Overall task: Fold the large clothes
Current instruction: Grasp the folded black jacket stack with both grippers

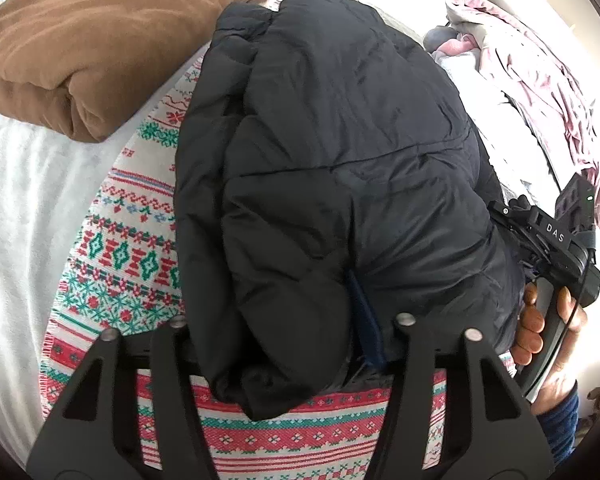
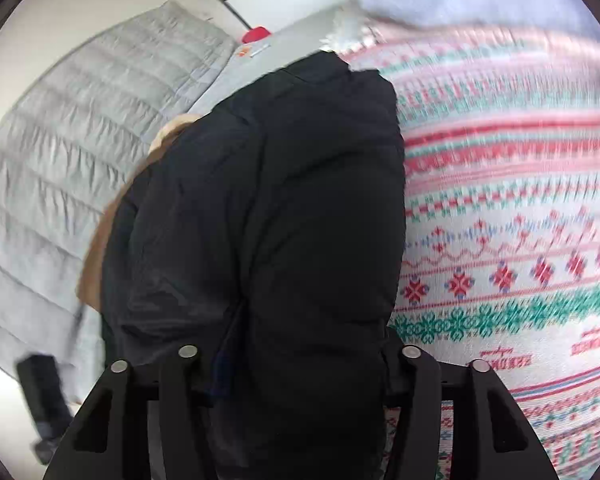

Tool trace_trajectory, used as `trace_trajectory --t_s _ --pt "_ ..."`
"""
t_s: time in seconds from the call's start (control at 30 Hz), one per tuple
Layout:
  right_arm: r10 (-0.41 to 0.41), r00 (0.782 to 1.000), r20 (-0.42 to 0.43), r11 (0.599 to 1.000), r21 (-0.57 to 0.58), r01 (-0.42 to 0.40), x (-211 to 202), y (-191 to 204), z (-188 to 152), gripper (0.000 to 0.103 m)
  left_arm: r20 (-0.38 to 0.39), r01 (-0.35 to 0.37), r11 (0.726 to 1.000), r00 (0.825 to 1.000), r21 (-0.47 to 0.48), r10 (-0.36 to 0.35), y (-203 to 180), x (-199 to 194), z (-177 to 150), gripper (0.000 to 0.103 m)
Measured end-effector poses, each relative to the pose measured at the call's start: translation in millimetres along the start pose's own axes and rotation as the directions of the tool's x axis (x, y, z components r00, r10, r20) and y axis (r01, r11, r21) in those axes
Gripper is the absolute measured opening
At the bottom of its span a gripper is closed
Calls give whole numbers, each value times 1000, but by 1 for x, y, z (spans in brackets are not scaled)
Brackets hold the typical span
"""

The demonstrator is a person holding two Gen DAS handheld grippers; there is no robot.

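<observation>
Grippers: your left gripper [image 1: 292, 360] and right gripper [image 2: 300, 380] each sat clamped on a bunched edge of the black puffer jacket [image 1: 332, 168]. Jacket lay on the patterned knit blanket [image 1: 120, 256], long axis running straight away from both. Left view showed your right hand [image 1: 540, 320] at the jacket's right flank and the brown cushion [image 1: 100, 40]; right view, blurred, showed the grey quilt [image 2: 80, 140].

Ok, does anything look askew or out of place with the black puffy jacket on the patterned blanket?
Mostly tidy. The black puffy jacket lies bundled on the red-and-green patterned blanket, but a dark blue strip pokes out of its near fold, between the left gripper's fingers. The bundle looks lumpy rather than flat.
</observation>
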State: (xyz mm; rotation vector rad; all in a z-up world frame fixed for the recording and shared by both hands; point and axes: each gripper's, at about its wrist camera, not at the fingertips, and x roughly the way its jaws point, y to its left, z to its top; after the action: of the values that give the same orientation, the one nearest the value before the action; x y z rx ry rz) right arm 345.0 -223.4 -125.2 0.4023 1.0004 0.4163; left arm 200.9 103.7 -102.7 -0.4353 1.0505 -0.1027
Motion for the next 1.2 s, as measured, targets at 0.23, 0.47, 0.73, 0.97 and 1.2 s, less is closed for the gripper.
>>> trace_trajectory --t_s 0.23,0.47,0.73,0.97,1.2 --pt "-64 998 20 995 -72 65 10 26 0 50 -5 7 1000 1000 -16 -7 0 4 2 54" --pt "-125 991 46 981 -143 131 13 50 -15 50 -18 23 999 1000 -24 -23 8 4 -1 56" --pt "-132 990 47 979 -148 138 11 40 -14 50 -5 5 1000 1000 -1 -5 -1 7 -2 58" --pt "-151 987 58 973 -169 158 6 45 -16 44 32 -32 999 999 33 31 -14 2 -1 37" --pt "-186 977 105 955 -214 205 2 57 -22 33 76 -89 993 994 82 83 -33 -4 3 23"
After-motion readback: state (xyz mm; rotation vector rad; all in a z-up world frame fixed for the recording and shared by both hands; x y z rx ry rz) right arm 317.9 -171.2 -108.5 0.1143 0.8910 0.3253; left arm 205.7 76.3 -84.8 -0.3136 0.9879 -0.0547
